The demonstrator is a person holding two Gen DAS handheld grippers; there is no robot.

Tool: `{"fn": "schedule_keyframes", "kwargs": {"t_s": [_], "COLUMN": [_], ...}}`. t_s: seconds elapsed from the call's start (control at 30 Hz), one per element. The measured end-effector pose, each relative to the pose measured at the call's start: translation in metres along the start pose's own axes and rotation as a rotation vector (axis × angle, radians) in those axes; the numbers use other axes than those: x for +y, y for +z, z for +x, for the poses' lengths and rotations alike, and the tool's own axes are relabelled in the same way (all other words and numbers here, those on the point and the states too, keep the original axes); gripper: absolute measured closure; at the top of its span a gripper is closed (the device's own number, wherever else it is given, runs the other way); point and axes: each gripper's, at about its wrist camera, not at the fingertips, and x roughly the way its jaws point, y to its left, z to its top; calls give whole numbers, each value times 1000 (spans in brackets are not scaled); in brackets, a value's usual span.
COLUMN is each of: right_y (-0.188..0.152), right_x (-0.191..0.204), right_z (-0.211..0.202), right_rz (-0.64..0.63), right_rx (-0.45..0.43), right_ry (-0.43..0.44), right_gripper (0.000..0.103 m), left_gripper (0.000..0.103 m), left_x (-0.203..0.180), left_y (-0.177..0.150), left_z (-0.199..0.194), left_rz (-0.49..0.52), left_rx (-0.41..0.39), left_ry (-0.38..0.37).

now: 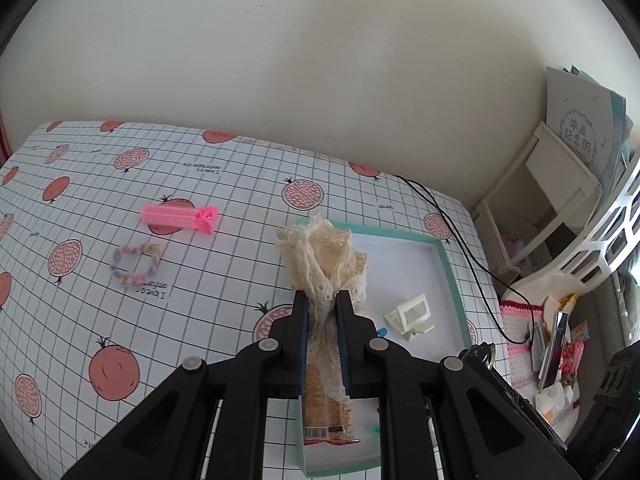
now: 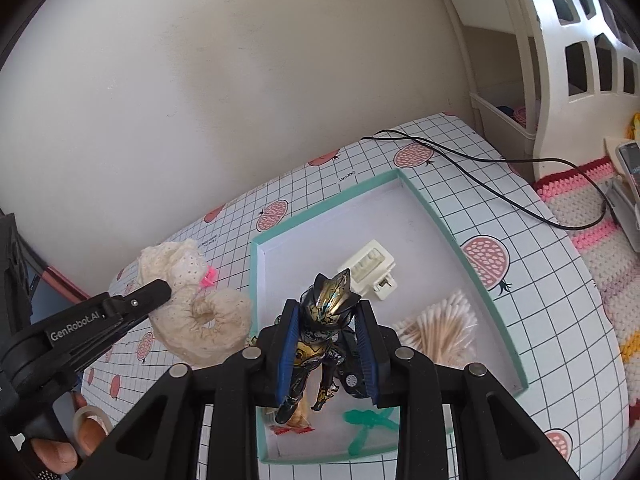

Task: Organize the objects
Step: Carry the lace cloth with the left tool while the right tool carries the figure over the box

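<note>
My left gripper [image 1: 322,300] is shut on a cream lace scrunchie [image 1: 320,256], held in the air over the left edge of the teal-rimmed white box [image 1: 448,264]. From the right wrist view the same scrunchie [image 2: 200,320] hangs left of the box [image 2: 424,204] in the left gripper [image 2: 160,286]. My right gripper [image 2: 326,322] is shut on a black and gold toy figure [image 2: 324,320] above the box. Inside the box lie a white hair claw [image 2: 370,268], a bunch of cotton swabs [image 2: 440,328], a green plastic piece [image 2: 366,424] and a snack packet [image 1: 326,412].
A pink sealing clip [image 1: 180,218] and a pastel braided hair tie [image 1: 136,266] lie on the pomegranate-print tablecloth [image 1: 200,320]. A black cable [image 2: 480,172] runs along the table's right side. White shelves [image 2: 520,60] and a crocheted mat [image 2: 592,216] with clutter stand to the right. A hand [image 2: 60,448] holds the left gripper.
</note>
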Motion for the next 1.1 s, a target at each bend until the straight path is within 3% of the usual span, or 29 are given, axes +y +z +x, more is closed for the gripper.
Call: {"fn": "schedule_keyframes", "kwargs": {"t_s": [0.23, 0.57, 0.8, 1.1], "right_y": [-1, 5, 9, 3], "right_x": [-22, -43, -41, -27], "right_z": [2, 29, 47, 63], "right_rz": [46, 57, 28, -29], "right_rx": [-23, -4, 14, 57], "right_ry": [-31, -50, -74, -71], "right_gripper": [73, 73, 73, 73], "left_gripper": [90, 90, 89, 89], "left_x": [-12, -42, -50, -48], "left_y": [-7, 3, -7, -17], "left_z": [9, 46, 95, 116], "left_rz": [7, 111, 124, 141], "left_rx": [-12, -55, -2, 37], "left_ry": [-37, -9, 54, 146]}}
